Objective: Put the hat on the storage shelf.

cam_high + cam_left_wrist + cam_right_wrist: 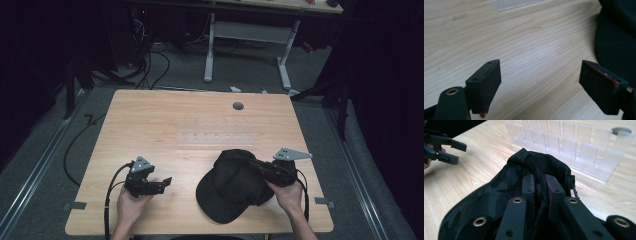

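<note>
A black fabric baseball cap with a faint camouflage pattern (231, 187) lies in the lower middle of the high view, on the light wood-grain table (200, 120), with its brim toward the bottom edge of the frame. The right gripper (256, 165) sits at the lower right of that view, held in the person's right hand (289, 194), and reaches in over the cap's crown from the right. In the right gripper view its two black jaws stand almost together at the centre of the frame – they pinch a fold of the cap's mesh and cloth (534, 177) between their pads.

The left gripper (166, 183) is at the lower left of the high view, in the person's left hand (131, 202), apart from the cap and pointing toward it. In the left gripper view its jaws stand wide apart with bare tabletop between them – nothing is held – and the cap's dark brim (615, 47) fills the right edge of the frame.

A clear plastic slotted rack (574, 147) lies on the table beyond the cap, across the upper part of the right gripper view.
</note>
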`<state>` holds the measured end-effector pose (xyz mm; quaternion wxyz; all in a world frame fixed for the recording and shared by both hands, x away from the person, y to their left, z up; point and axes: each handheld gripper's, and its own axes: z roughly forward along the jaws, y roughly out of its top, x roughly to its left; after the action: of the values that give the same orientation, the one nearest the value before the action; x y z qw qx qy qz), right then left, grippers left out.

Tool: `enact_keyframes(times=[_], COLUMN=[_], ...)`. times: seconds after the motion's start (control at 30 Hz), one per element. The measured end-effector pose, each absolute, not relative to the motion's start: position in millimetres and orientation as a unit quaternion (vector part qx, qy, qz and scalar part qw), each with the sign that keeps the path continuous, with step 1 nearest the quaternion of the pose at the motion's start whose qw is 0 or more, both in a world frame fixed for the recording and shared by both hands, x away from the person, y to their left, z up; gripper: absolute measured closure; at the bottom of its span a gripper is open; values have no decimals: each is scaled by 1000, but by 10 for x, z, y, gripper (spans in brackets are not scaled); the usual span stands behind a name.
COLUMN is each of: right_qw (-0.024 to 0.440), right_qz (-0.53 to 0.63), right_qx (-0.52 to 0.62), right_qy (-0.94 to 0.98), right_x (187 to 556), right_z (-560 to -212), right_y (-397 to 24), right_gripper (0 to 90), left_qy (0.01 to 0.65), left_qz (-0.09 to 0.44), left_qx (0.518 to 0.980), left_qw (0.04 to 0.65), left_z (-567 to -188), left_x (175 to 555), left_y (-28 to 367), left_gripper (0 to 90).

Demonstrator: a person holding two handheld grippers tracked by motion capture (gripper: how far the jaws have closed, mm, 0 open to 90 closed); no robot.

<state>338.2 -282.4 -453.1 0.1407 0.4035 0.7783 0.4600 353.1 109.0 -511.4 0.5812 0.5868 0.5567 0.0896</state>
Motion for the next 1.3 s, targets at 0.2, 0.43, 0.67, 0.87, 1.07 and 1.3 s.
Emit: enact_keyframes(times=[0.2,0.43,0.67,0.87,1.07,1.3], right_qw=[146,150,147,145,137,129], right_qz=[469,477,489,496,507,516], right_qx=[382,359,337,318,296,271], right_qy=[783,788,791,795,798,802], right_x=[3375,3380,3392,3413,3426,3439], right_z=[-4395,-4246,-4127,-4056,-3991,-3916], right_y=[-2816,-2782,-2720,-2671,-2614,-2546], right_gripper=[802,803,804,804,804,804], left_qy=[537,514,499,484,459,436], left_qz=[67,43,13,-2,-12,-23], left_qx=[598,613,615,616,636,649], left_qw=[591,598,610,621,620,623], left_z=[-4992,-4837,-4708,-4582,-4483,-4356], left_x=[3504,3510,3539,3563,3571,3601], left_y=[975,816,699,609,463,309], left_gripper=[170,163,156,155,152,154])
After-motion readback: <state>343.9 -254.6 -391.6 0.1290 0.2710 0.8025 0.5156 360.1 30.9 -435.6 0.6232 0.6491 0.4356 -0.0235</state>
